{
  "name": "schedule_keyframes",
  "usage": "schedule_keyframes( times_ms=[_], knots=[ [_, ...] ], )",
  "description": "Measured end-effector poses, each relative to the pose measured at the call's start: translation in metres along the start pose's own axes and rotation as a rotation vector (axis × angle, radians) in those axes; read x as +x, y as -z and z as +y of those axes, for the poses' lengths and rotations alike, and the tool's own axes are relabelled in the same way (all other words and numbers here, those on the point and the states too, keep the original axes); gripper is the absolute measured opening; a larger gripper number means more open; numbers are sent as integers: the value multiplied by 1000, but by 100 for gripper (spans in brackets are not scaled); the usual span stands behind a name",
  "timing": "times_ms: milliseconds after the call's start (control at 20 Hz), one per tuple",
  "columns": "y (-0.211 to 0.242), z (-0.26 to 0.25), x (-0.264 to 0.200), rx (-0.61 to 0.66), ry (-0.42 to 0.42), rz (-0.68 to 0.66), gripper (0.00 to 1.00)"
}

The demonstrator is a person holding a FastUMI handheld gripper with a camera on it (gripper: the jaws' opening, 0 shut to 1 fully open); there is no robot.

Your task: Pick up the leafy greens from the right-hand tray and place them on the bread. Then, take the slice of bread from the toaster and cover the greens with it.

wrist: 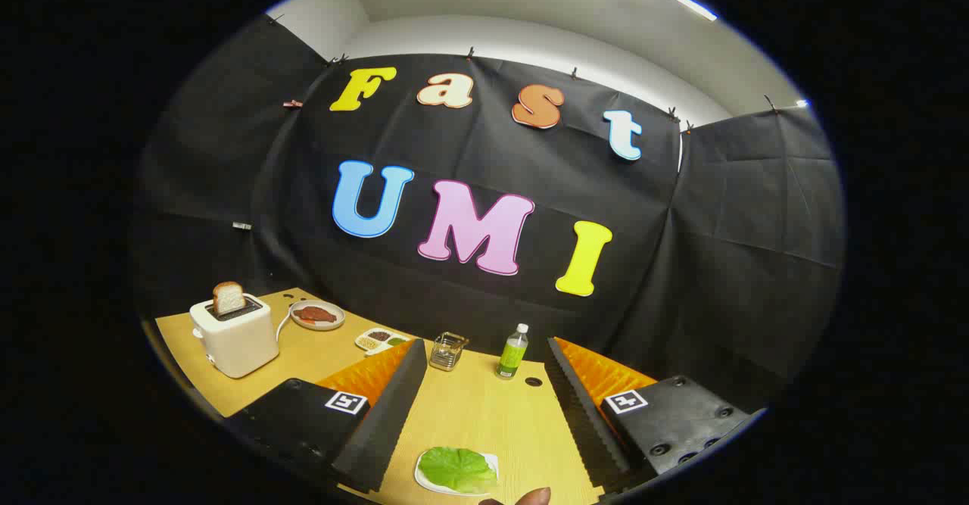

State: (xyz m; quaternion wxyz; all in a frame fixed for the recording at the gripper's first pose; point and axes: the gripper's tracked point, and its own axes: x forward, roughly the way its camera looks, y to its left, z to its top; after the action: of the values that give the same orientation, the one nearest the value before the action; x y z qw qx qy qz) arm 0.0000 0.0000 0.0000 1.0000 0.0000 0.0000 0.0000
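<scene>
A green lettuce leaf [456,467] lies on a small white tray [492,461] on the wooden table, low between my two fingers and nearer than their tips. My gripper [484,346] is open, its jaws wide apart with nothing between the black ridged pads [386,414]. Far off beyond the left finger stands a white toaster [236,338] with a slice of bread [228,297] sticking up from its slot. Behind the toaster sits a round plate [318,323] holding a reddish-brown piece of food [315,313]; whether bread lies under it I cannot tell.
A white compartment dish [381,338] with small bits of food sits just beyond the left fingertip. A clear glass jar [447,351] and a green bottle [512,351] stand ahead between the fingertips. A person's fingertip [534,497] shows beside the lettuce tray.
</scene>
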Motion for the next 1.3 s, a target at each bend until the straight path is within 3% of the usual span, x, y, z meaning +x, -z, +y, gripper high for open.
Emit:
schedule_keyframes(
  times_ms=[900,1300],
  knots=[
    [-3,-23,-9,19,59,-1,98],
    [7,-20,-8,10,34,25,97]
  ],
)
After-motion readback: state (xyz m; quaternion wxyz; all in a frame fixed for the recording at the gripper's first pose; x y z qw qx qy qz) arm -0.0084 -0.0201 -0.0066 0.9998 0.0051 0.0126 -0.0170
